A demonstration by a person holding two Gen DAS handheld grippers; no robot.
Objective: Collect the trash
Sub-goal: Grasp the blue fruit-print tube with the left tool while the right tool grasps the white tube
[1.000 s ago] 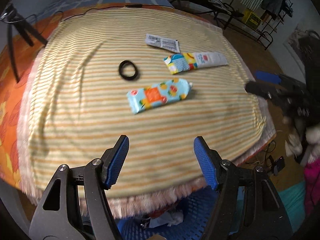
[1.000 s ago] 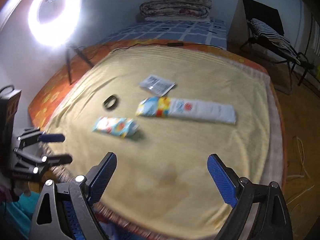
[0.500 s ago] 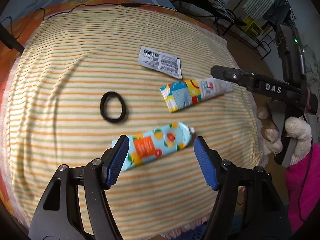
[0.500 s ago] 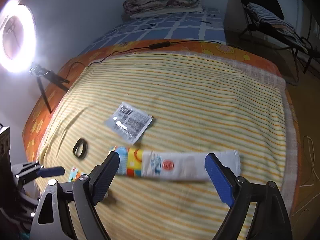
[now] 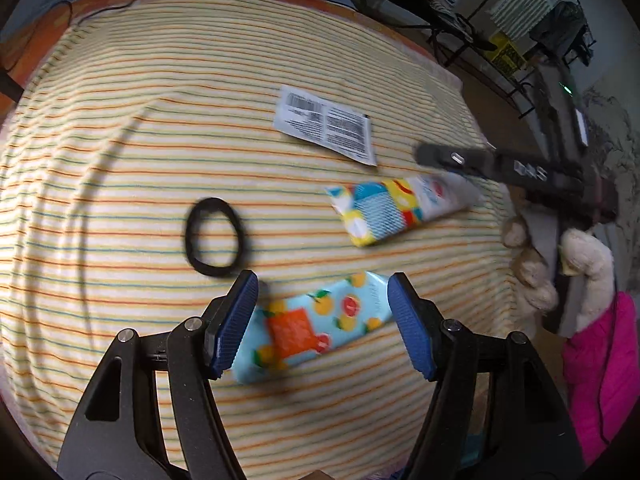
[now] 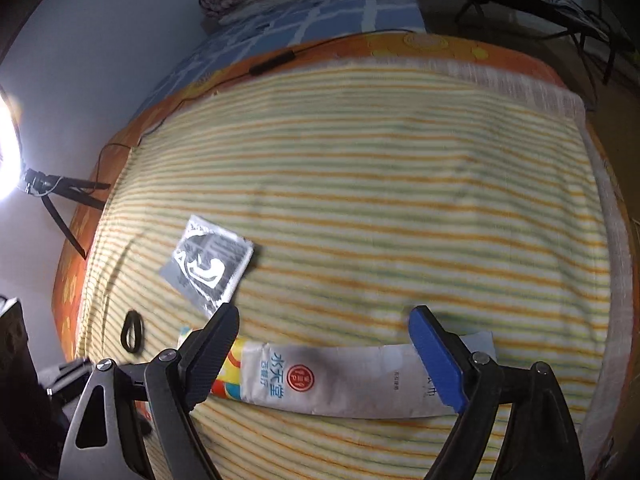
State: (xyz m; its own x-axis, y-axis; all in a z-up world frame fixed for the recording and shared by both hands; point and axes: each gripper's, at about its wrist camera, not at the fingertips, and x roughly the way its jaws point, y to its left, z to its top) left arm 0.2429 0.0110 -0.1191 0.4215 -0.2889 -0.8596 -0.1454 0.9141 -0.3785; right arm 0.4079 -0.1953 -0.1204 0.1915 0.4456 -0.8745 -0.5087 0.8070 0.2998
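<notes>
On the striped blanket (image 5: 120, 128) lie three wrappers. My left gripper (image 5: 322, 320) is open, its blue pads either side of a light-blue fruit-print wrapper (image 5: 316, 326), just above it. My right gripper (image 6: 324, 356) is open over a long white wrapper with a colourful end (image 6: 332, 380); the same wrapper shows in the left wrist view (image 5: 392, 210), with the right gripper's finger (image 5: 500, 164) above it. A white sachet with a barcode (image 5: 326, 122) lies farther back; it also shows in the right wrist view (image 6: 210, 268).
A black hair tie (image 5: 214, 238) lies left of the wrappers, small in the right wrist view (image 6: 133, 330). A black cable (image 6: 272, 62) runs along the blanket's far edge. A ring light tripod (image 6: 60, 200) stands left; a folding rack (image 5: 420, 4) stands right.
Both grippers have moved forward and down over the blanket. The left one now straddles the light-blue wrapper; the right one has closed in on the long white wrapper.
</notes>
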